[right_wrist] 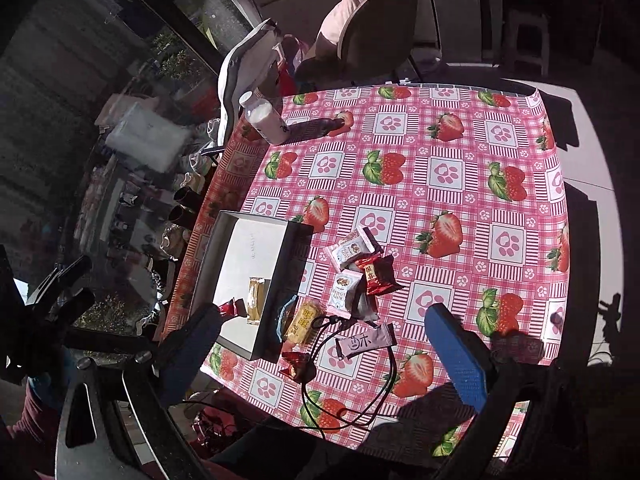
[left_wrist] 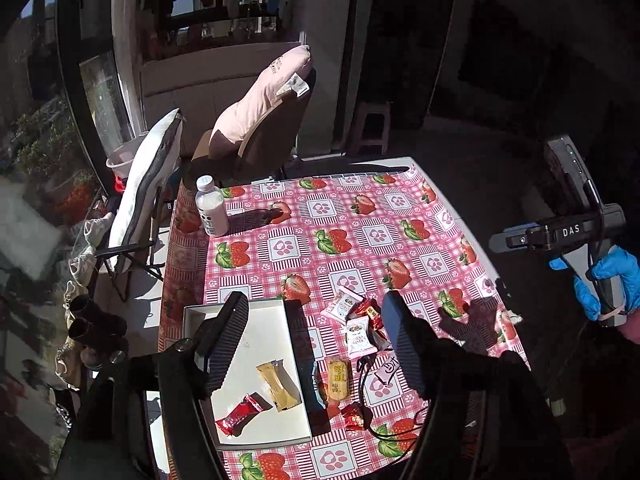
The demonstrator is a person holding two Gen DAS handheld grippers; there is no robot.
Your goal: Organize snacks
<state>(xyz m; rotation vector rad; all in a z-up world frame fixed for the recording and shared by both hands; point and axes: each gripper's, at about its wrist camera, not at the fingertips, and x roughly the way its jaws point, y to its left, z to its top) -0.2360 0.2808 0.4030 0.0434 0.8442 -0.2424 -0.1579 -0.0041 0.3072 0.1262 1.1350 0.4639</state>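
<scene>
Both my claws, left claw [left_wrist: 316, 344] and right claw [right_wrist: 324, 344], are wide apart and hold nothing. Two snacks, red candy [left_wrist: 237, 416] and gold packet [left_wrist: 279, 386], lie in the white box [left_wrist: 280, 438] at lower left; the loose snacks [right_wrist: 354, 276] wait beside it on the worktop [right_wrist: 440, 168].

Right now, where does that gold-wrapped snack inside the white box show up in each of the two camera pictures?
Left wrist view: the gold-wrapped snack lies low and left of centre, inside the white box, beside a red candy.
Right wrist view: the same snack sits lower left, against the box's right wall.
Shared landmark: the milk bottle at the table's far left corner.
</scene>
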